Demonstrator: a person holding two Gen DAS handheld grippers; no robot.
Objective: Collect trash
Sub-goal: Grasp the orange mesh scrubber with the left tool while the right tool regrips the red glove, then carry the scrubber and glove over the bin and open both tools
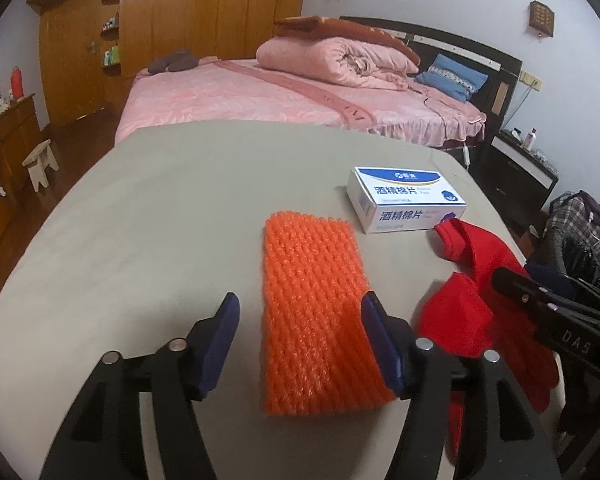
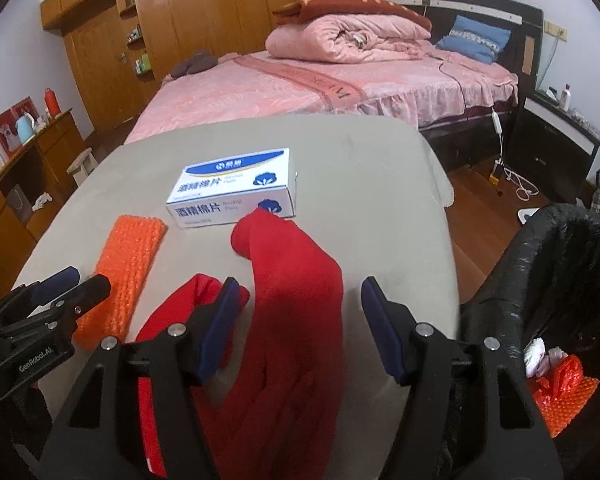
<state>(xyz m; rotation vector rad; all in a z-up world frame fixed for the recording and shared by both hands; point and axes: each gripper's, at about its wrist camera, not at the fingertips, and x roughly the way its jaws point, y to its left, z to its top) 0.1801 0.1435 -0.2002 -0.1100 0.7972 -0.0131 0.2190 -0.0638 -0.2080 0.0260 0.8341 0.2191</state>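
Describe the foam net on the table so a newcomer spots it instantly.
On the beige table in front of the pink bed, look left of the red cloth and nearer than the white-and-blue box. The foam net is the flat orange strip, the only thing with a bumpy mesh texture.

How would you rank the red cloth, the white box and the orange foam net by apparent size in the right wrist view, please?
1. red cloth, though it lies nearest the camera
2. white box
3. orange foam net, close to the box, so unsure
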